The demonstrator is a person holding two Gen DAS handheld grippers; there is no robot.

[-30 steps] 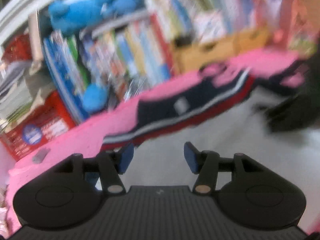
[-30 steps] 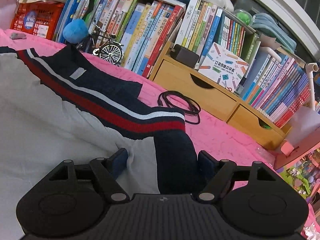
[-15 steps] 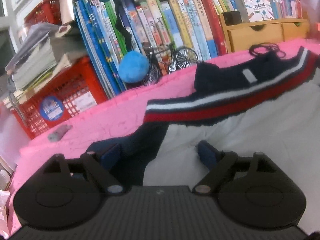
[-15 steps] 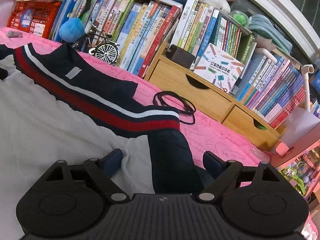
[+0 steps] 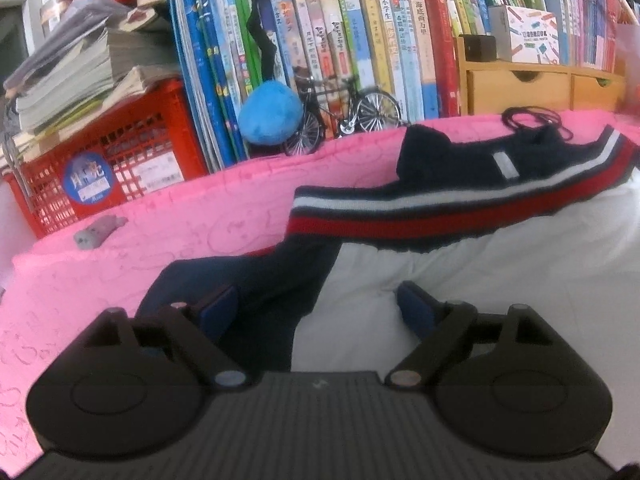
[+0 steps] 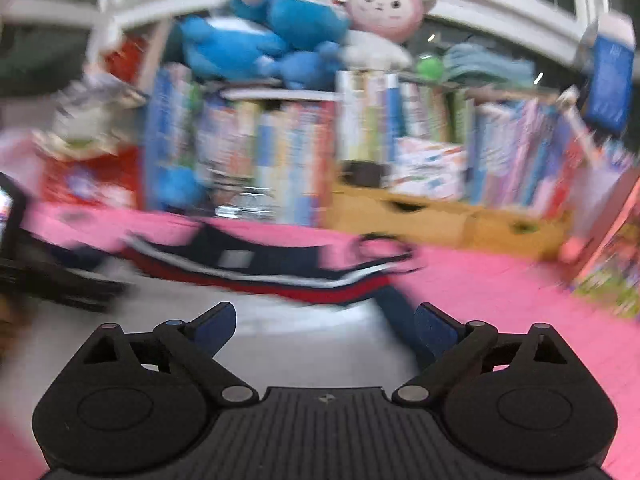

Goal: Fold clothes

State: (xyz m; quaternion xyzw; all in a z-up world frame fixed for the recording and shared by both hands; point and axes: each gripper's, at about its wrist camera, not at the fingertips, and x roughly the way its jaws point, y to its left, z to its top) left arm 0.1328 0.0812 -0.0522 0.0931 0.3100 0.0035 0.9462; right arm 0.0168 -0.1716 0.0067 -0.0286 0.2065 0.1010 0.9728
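Note:
A white sweater (image 5: 480,280) with a navy, white and red striped band (image 5: 440,216) lies spread on the pink mat (image 5: 180,216). Its navy sleeve (image 5: 248,280) runs down under my left gripper (image 5: 316,294). That gripper stands open low over the seam between sleeve and white body, and its pads press on nothing. The right wrist view is blurred by motion. There my right gripper (image 6: 324,312) hovers above the white cloth (image 6: 300,336), its jaws opening with nothing gripped between them. The other navy sleeve (image 6: 396,312) lies just inside its right finger.
Along the mat's far edge stand a red basket (image 5: 120,168), a row of books (image 5: 360,40), a blue plush ball (image 5: 270,114), a model bicycle (image 5: 344,116) and a wooden drawer box (image 5: 520,88). A black cable (image 5: 532,116) and a small grey object (image 5: 96,234) lie on the mat.
My left gripper swung left to the sleeve seam and its jaws spread wide. My right gripper's jaws widened off the navy sleeve, and it rose and rolled, blurring its view.

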